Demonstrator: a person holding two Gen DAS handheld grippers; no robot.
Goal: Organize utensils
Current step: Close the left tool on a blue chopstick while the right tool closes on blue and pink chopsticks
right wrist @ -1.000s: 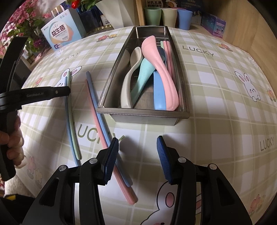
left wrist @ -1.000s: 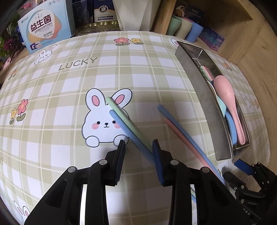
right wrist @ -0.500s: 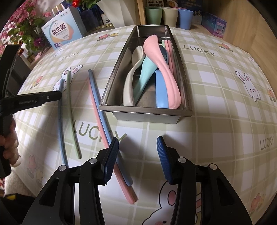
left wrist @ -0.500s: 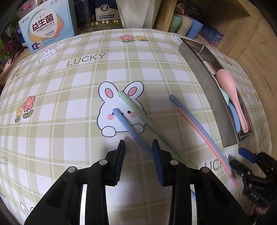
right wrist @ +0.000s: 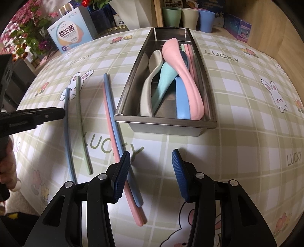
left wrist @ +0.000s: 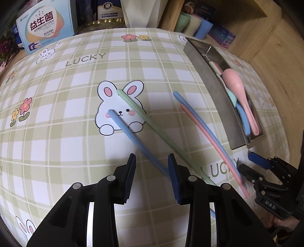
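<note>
Before you lies a tabletop point(right wrist: 237, 91) covered in a green-and-white plaid cloth printed with rabbits, flowers and the word LUCKY. At twelve o'clock, a wooden shelf unit point(right wrist: 269, 28) backs the tabletop; three cups point(right wrist: 190, 17), green, cream and blue, stand in a row on it. At ten o'clock stands a pale blue carton point(right wrist: 69, 35) with Chinese lettering, and beyond it pink and red flowers point(right wrist: 28, 32) with green leaves. Light is soft and even.
</note>
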